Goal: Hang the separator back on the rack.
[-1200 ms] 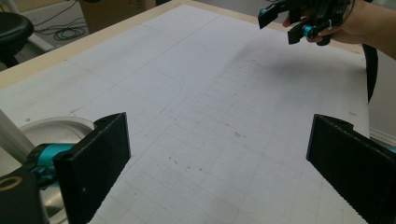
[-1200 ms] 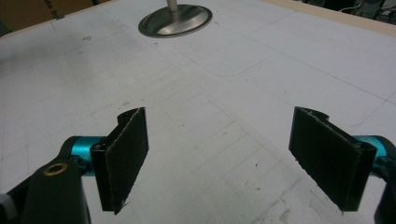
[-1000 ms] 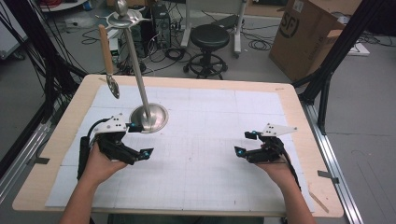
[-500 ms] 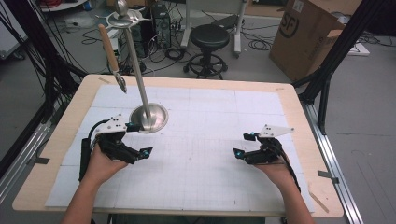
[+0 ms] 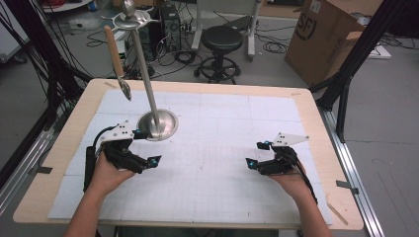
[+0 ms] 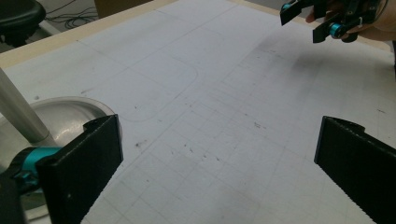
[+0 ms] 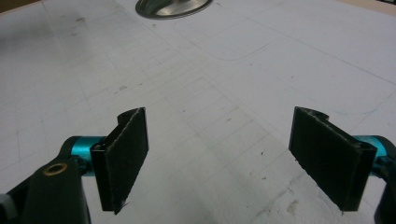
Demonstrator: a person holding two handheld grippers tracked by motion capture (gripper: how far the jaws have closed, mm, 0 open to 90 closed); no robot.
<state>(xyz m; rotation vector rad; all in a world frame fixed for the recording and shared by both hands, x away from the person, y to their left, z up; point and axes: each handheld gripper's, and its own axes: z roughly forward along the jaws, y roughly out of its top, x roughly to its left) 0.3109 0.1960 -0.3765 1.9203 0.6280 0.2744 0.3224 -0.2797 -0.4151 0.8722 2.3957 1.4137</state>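
Note:
A steel stand with a round base point(image 5: 158, 123) and a tall leaning pole point(image 5: 143, 64) sits at the mat's back left. From its top hangs a wooden-handled utensil point(image 5: 116, 57) with a metal tip. My left gripper point(image 5: 148, 147) rests just in front of the base, open; its jaws have just been opening slightly wider, with nothing between them. In the left gripper view the left gripper point(image 6: 219, 172) spans bare mat, with the base point(image 6: 70, 116) by its left jaw. My right gripper point(image 5: 255, 154) lies open at the right. The right gripper point(image 7: 229, 158) holds nothing, the base point(image 7: 173, 7) far ahead.
A white gridded mat point(image 5: 222, 148) covers the wooden table point(image 5: 306, 98). Beyond the far edge stand a black stool point(image 5: 222, 39), a cardboard box point(image 5: 326, 39) and floor cables. Black frame posts flank both sides. The other gripper point(image 6: 322, 18) lies across the mat.
The hanging utensil has swung a little, its tip shifting right and back. Both hands and grippers stay where they were.

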